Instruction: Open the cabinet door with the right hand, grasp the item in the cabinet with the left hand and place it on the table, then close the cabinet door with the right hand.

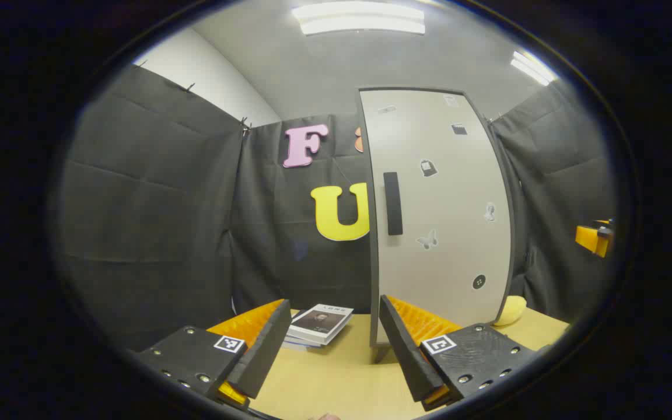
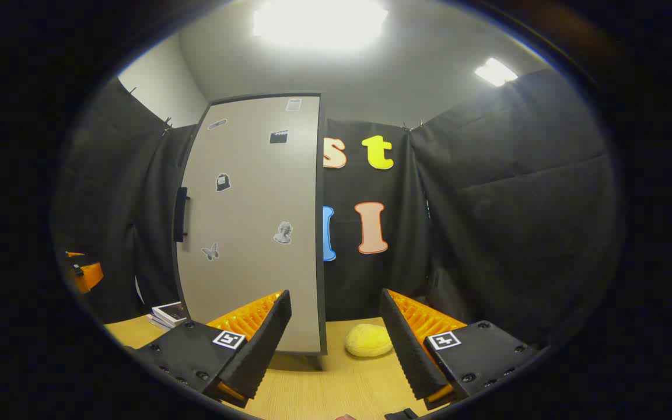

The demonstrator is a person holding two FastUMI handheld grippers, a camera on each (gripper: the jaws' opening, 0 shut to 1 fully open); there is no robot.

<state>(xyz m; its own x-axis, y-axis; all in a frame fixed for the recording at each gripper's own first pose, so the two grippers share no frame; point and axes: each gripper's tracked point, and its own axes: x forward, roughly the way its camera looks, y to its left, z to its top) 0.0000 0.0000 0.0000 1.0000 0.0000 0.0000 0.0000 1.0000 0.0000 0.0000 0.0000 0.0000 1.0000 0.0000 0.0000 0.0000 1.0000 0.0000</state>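
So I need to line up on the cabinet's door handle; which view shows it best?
The left gripper view: the handle faces the camera, full length visible on the closed door. The right gripper view catches it edge-on at the door's left edge.

Booth was hung with black cloth walls (image 1: 149, 192), creased, clipped along the top edge. White wall (image 1: 196, 70) showed above the cloth at the upper left in the left gripper view. Grey ceiling (image 1: 324, 64) carried bright panel lights (image 1: 359, 18), one strongly glaring in the right gripper view. Light wood table (image 2: 324, 391) ran across the bottom, lit evenly.
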